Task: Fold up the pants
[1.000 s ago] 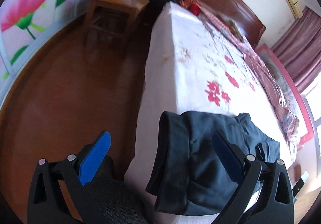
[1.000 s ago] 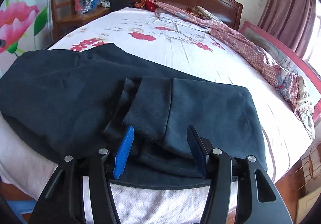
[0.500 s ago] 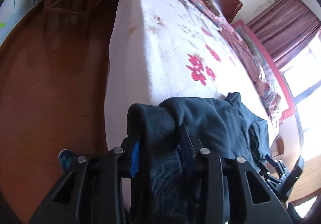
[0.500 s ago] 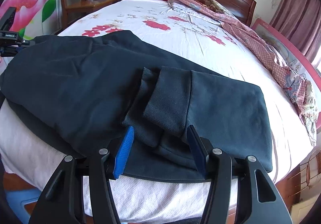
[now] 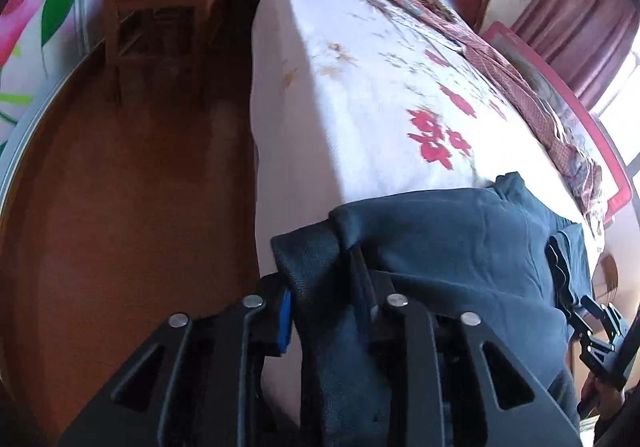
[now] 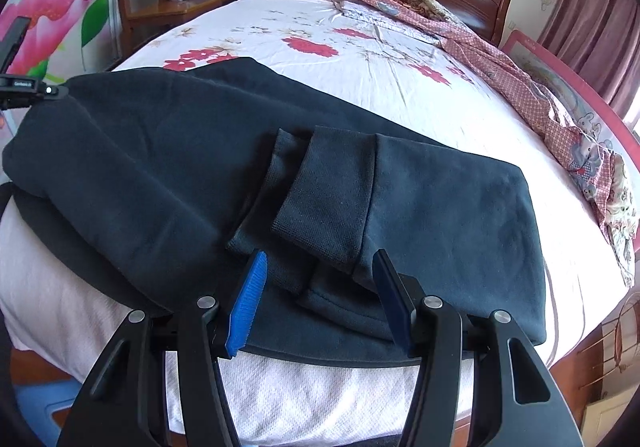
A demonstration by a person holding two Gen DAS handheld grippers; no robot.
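Left wrist view: left tongs (image 5: 326,311), just reopening, loosely straddle the pants (image 5: 448,247) edge at 6 o'clock, which may slip off the bed (image 5: 360,87), while right tongs (image 6: 318,299) sit half-wide, gripping nothing.

left gripper (image 5: 326,299): angled steeply down, jaws part-way apart, just been opening a little after a squeeze. dark cloth fills the gap between its blue pads (image 5: 285,321); whether the pads press on it now cannot be told.

right gripper (image 6: 318,297): also angled down, jaws half open, blue pads (image 6: 248,301) standing clear either side of the cloth folds ahead of them, gripping nothing.

in the left view the right gripper (image 5: 592,331) shows far to the right of the left one, a hand (image 5: 600,399) under it.
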